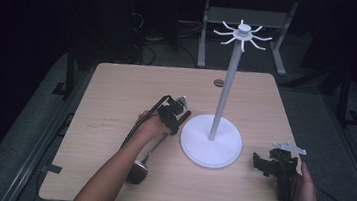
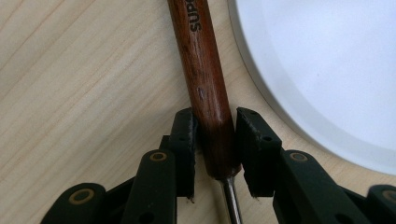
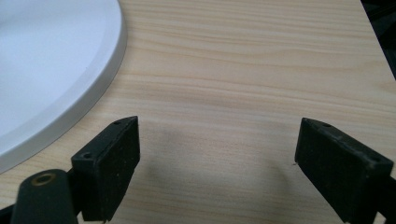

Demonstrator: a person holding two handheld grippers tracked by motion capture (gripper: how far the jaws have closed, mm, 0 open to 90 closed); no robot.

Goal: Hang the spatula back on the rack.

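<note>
A long utensil lies on the table left of the white stand, with a dark wooden handle, a thin metal shaft and a dark metal head near the front edge. My left gripper has its two black pads against the sides of the handle's lower end, just above the shaft. The handle still rests on the tabletop. My right gripper hovers low over bare wood to the right of the stand's base, jaws wide apart with nothing between them.
The white stand has a round base, a tall pole and a crown of hooks at the top. The base's rim lies close to the right of the handle. The wooden table ends just past the right hand.
</note>
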